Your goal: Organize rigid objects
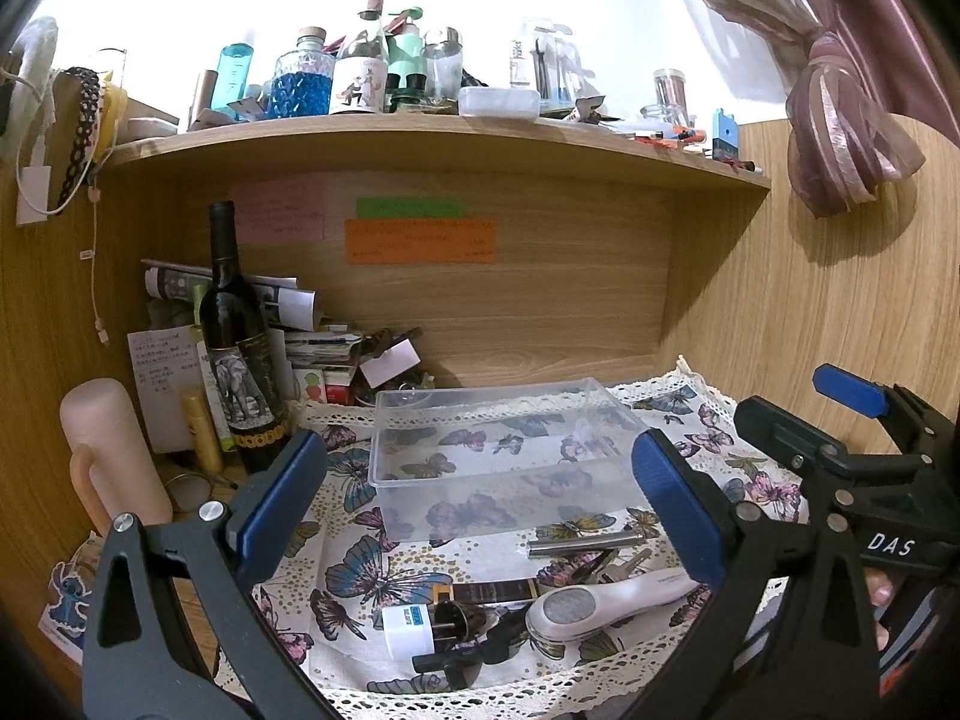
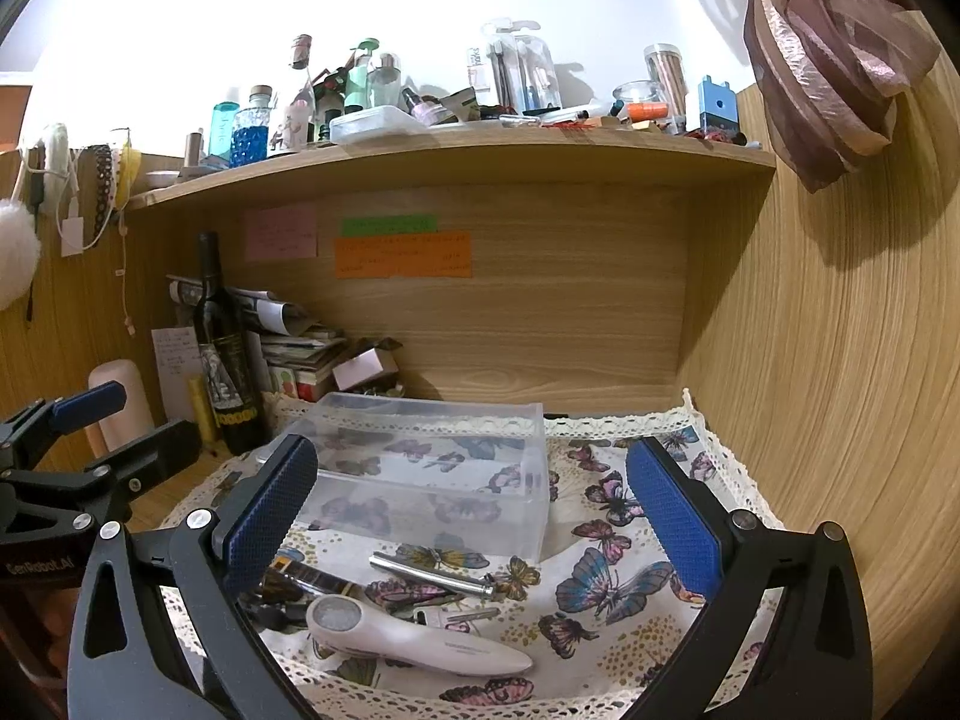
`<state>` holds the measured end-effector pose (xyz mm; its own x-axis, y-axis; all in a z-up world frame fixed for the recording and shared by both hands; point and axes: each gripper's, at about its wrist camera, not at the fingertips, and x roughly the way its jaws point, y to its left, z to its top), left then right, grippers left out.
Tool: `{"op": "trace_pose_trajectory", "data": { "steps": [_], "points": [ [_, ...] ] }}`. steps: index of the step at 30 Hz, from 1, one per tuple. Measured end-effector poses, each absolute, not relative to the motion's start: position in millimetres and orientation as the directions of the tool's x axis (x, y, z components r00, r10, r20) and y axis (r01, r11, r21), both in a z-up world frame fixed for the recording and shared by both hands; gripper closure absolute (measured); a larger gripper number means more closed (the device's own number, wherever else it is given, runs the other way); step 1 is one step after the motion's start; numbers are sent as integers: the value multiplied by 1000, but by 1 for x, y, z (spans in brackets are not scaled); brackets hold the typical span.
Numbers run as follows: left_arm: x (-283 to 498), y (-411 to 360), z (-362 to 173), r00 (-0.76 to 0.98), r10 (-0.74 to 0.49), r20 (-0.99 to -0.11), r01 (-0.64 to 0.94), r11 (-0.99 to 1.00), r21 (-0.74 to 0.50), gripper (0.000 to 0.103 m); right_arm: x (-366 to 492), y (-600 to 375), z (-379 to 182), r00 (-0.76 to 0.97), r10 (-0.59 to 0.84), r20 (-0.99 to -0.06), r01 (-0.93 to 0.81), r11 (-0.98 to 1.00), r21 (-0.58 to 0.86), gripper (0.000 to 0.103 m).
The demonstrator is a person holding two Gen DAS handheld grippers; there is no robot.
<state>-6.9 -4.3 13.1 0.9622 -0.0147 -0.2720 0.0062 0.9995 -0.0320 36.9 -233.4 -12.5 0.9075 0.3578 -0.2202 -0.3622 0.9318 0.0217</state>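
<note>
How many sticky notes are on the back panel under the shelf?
3: a pink note at the left, a green note to its right, and an orange note directly below the green one. More could be hidden behind the wine bottle and paper stack.

right gripper (image 1: 888,546) body, left wrist view: "DAS" in white letters
left gripper (image 2: 42,564) body, right wrist view: "GenRobot.AI" in white
blister pack (image 2: 477,69) on far shelf: vertical word, seems "forks"
sticky notes (image 1: 420,240) on back panel: handwriting, too small to read
white handheld device (image 2: 420,639) near: grey print, unreadable
</note>
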Motion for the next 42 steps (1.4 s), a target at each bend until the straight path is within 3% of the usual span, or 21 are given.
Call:
{"op": "trace_pose_trajectory", "data": {
  "steps": [42],
  "points": [
    [-4,-10,14,963,-19,-270,9,999,-36,0,37,-233,-11,893,388,-227,-389,920,41,0]
  ]
}}
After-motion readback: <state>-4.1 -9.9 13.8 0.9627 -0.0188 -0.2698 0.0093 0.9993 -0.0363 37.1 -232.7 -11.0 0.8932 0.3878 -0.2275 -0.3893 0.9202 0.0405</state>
